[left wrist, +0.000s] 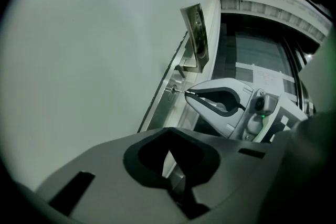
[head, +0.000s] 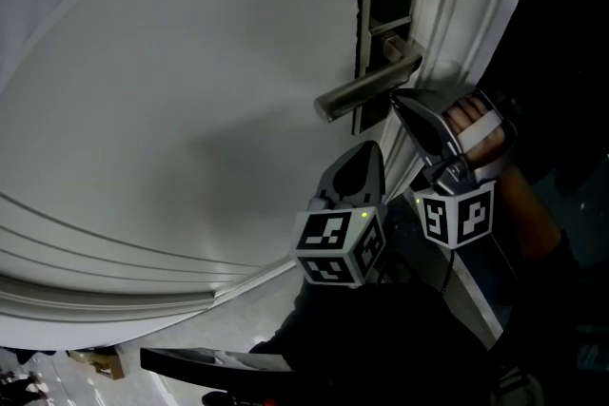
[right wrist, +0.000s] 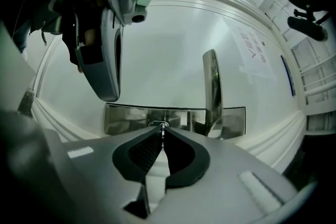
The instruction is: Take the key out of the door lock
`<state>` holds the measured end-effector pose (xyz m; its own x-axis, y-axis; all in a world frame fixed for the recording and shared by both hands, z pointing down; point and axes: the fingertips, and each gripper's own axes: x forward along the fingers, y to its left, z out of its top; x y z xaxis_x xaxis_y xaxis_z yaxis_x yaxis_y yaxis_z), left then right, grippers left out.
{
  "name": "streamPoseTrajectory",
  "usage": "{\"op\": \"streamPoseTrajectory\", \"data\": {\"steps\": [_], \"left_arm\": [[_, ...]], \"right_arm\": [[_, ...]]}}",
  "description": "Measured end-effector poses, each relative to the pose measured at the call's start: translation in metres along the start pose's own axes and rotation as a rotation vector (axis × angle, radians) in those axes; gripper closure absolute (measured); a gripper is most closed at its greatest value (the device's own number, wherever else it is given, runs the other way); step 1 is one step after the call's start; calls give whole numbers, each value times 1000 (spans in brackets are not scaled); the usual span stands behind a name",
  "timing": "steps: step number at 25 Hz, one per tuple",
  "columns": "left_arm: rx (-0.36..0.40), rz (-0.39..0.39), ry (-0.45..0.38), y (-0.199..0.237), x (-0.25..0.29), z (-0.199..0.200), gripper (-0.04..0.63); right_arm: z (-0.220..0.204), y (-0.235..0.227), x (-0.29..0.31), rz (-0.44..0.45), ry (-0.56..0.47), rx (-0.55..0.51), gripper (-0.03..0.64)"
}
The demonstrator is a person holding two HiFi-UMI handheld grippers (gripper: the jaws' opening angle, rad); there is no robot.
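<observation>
The right gripper (left wrist: 188, 94) has its jaws pressed together on the key (left wrist: 180, 92), pinching it at the tips. The key seems to sit in the keyhole (left wrist: 171, 90) of the lock plate (right wrist: 126, 119), though it is small and dim there. The plate is on the white door (head: 190, 109), and the handle (head: 366, 90) sticks out just above the right gripper. The left gripper (head: 369, 150) hangs beside the right one, near the door and clear of the lock. Its jaws are closed with nothing between them.
</observation>
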<state>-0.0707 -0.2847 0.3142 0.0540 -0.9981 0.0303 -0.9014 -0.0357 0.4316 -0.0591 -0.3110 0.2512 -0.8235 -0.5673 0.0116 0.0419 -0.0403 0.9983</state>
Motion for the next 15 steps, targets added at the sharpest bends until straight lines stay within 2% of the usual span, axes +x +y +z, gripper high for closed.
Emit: {"op": "streamPoseTrajectory", "data": {"steps": [15], "left_arm": [[-25,11,7,7,-5,-6,595]], "right_arm": [[-3,2,3,2,17,8,604]]}}
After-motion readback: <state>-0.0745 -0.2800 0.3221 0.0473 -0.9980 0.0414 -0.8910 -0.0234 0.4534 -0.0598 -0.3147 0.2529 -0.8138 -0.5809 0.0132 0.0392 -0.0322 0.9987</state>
